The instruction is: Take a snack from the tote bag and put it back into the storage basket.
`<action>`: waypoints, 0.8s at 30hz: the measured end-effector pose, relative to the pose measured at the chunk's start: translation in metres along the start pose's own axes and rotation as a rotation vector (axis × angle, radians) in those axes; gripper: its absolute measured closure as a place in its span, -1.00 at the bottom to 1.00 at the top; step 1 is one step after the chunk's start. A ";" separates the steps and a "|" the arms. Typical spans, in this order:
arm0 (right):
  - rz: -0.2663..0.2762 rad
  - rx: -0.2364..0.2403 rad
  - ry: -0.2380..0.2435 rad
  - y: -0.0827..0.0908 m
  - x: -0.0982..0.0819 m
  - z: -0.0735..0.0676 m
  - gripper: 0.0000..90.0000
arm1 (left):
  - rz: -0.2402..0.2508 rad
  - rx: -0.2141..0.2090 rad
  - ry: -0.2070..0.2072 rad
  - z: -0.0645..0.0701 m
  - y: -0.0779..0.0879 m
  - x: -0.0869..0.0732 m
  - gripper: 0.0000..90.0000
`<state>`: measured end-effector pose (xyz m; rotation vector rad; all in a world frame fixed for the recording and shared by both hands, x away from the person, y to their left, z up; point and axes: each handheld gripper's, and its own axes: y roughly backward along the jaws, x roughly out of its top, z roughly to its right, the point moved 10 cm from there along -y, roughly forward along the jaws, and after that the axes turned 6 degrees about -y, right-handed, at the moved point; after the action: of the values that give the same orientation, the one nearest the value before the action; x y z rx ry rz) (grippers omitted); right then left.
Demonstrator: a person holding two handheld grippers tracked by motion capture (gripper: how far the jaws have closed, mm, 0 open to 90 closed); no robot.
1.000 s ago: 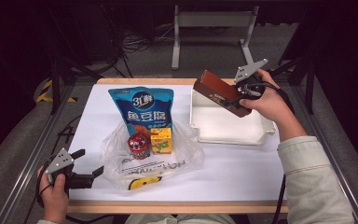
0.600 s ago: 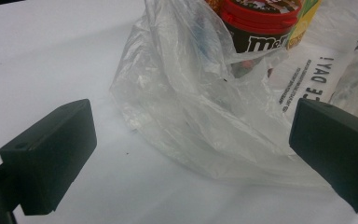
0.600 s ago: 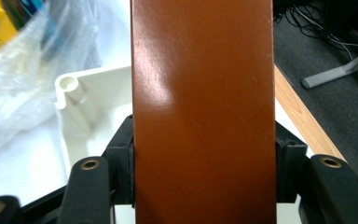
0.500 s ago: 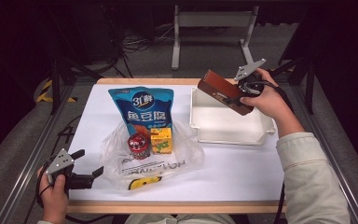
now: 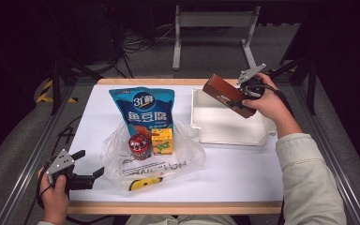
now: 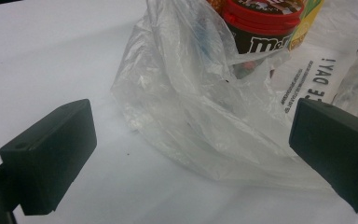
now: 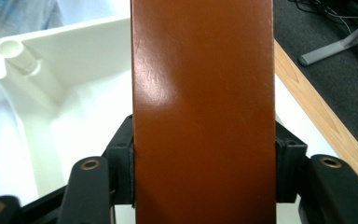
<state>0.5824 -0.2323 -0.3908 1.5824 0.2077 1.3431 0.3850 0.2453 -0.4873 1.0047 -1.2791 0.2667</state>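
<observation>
The right tongs point(image 5: 242, 96) grip a brown box point(image 5: 227, 95) across its width, clenched on both sides. The box hangs tilted over the white tray point(image 5: 229, 133) – long axis slanting away from the tongs, far end high – so the tray lies straight below. The left tongs point(image 5: 90, 172) rest released beside the bag point(image 5: 152, 157) on the worktop point(image 5: 243, 168).
</observation>
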 end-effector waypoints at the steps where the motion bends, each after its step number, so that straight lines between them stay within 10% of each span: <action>1: -0.002 -0.001 -0.002 -0.001 -0.001 0.001 -0.06 | -0.001 -0.001 0.000 0.000 0.000 0.000 -0.97; 24: -0.067 0.006 -0.019 -0.031 -0.025 0.002 -0.06 | 0.007 0.003 0.002 -0.001 0.000 0.001 -0.97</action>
<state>0.5890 -0.2358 -0.4299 1.5791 0.2508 1.2766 0.3860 0.2454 -0.4865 1.0021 -1.2806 0.2753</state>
